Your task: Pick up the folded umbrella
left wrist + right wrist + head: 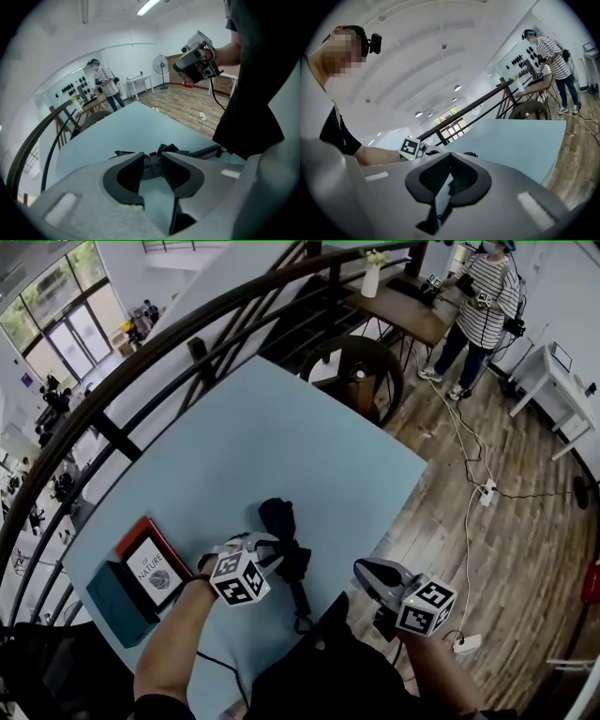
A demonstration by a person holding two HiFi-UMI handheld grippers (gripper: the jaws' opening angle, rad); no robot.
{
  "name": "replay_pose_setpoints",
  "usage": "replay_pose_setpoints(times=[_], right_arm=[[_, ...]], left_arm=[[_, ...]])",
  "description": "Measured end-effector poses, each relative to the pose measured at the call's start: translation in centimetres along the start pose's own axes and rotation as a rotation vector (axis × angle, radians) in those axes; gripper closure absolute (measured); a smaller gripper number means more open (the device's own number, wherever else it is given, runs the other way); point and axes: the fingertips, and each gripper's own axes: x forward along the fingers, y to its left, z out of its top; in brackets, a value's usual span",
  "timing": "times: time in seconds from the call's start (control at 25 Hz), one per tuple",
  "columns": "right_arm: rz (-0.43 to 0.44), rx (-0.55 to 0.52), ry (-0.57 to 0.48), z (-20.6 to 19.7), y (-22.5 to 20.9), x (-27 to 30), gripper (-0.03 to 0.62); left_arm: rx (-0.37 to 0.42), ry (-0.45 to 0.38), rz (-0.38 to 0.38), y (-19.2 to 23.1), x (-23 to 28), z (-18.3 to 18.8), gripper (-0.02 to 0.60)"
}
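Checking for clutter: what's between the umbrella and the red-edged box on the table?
Only the left claw, over bare blue table, its tips close by the umbrella; the head view shows this.

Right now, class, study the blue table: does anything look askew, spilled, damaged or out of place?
Nothing is spilled or broken. Only the folded umbrella looks untidy: its black fabric is bunched loosely rather than wrapped tight, and its strap trails toward the table's near edge.
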Motion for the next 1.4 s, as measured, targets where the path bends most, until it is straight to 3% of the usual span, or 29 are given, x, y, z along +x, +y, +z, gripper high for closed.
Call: replay_pose_setpoints(times=[0.16, 0.4, 0.6, 0.76, 0.88, 1.04, 1.24, 1.4], right_arm=[[-0.021, 0.012, 0.005, -0.2, -0.7, -0.5, 0.592], [-0.043, 0.030, 0.006, -0.1, -1.4, -1.6, 0.592], [-0.063, 0.043, 0.007, -0.6, -1.8, -2.2, 0.592], [-0.063, 0.050, 0.006, -0.8, -1.6, -1.9, 0.592], [-0.064, 0.057, 0.007, -1.0, -1.6, -2.0, 0.592], [-0.067, 0.069, 0.001, -0.9, -1.7, -2.2, 0.592], [-0.088, 0.087, -0.003, -1.3, -2.3, -2.6, 0.592], [-0.100, 0.095, -0.001, -1.7, -2.8, -2.7, 0.592]], left_arm=[[0.120, 0.088, -0.084, -0.7, 1.9, -1.1, 0.413], [0.261, 0.191, -0.148, -1.5, 4.0, -2.2, 0.356], [0.381, 0.233, -0.167, -2.3, 5.5, -2.7, 0.351], [0.540, 0.244, -0.165, -2.6, 6.2, -1.7, 0.350], [0.652, 0.283, -0.210, -3.3, 6.6, -1.7, 0.348], [0.707, 0.350, -0.303, -3.7, 6.6, -2.8, 0.342], [0.792, 0.469, -0.400, -4.0, 7.7, -5.6, 0.227], [0.821, 0.498, -0.420, -4.3, 8.8, -6.7, 0.210]])
